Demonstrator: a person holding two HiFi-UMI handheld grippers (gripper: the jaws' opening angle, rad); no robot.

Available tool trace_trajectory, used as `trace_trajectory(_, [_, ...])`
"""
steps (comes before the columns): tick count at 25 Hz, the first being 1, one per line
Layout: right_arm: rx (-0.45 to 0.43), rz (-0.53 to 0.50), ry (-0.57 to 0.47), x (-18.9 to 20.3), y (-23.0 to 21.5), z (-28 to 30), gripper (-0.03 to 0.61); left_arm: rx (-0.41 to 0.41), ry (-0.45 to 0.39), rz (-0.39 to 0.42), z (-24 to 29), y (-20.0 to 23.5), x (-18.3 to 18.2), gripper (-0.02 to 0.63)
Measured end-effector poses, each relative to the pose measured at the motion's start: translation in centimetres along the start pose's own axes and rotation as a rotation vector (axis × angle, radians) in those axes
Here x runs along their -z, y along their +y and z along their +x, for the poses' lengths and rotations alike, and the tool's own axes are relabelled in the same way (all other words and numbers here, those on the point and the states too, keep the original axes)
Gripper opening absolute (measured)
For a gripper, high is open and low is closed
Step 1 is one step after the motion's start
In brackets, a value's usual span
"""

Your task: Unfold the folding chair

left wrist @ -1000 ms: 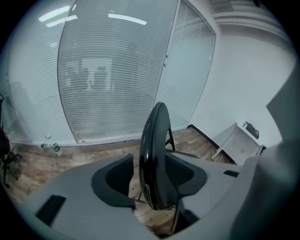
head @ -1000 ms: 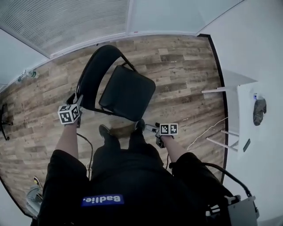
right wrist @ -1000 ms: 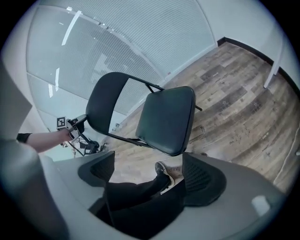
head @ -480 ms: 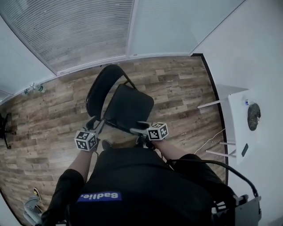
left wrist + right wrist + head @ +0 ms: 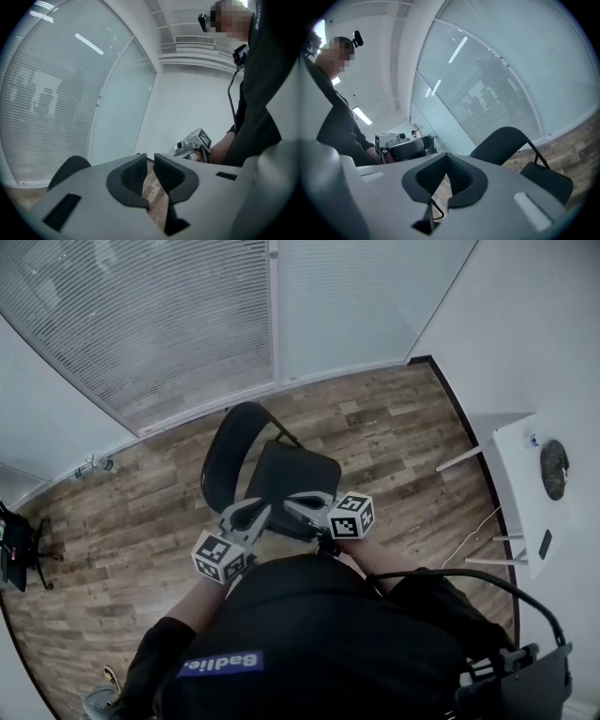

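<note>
Right gripper (image 5: 292, 503) raised above chair (image 5: 281, 465), backrest (image 5: 228, 451) toward window (image 5: 187, 324), seat (image 5: 311, 482) toward person (image 5: 319, 643)

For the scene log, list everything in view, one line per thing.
folding chair: one, black, unfolded, standing ahead of the person
floor: brown wood planks, under the chair
table: one, white, far right
round object: one, dark, on the table
blinds: white, behind the chair
top: one, black, on the person
left gripper: one, grey, jaws closing, nothing between
right gripper: one, grey, shut, empty
</note>
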State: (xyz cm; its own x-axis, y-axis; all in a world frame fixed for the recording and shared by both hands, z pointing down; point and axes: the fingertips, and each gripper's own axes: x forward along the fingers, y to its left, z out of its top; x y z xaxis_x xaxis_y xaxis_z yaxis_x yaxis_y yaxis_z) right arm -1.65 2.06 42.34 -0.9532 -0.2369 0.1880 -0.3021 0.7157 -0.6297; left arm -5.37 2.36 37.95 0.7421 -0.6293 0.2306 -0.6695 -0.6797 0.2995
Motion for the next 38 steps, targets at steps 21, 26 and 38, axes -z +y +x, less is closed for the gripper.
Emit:
trace_trajectory(21, [-0.007, -0.274, -0.179, -8.0, 6.1, -1.2, 0.0, 0.06, -0.098, 0.085, -0.6, -4.3, -5.9, 0.006])
trace_trajectory(26, [0.002, -0.268, -0.178, -7.8, 5.8, -1.3, 0.002, 0.063, -0.095, 0.099, -0.4, -4.5, -5.6, 0.005])
trace_trajectory(38, [0.013, -0.247, -0.162, -6.9, 5.2, -0.9, 0.002, 0.06, -0.087, 0.09, -0.3, -4.0, -4.7, 0.005])
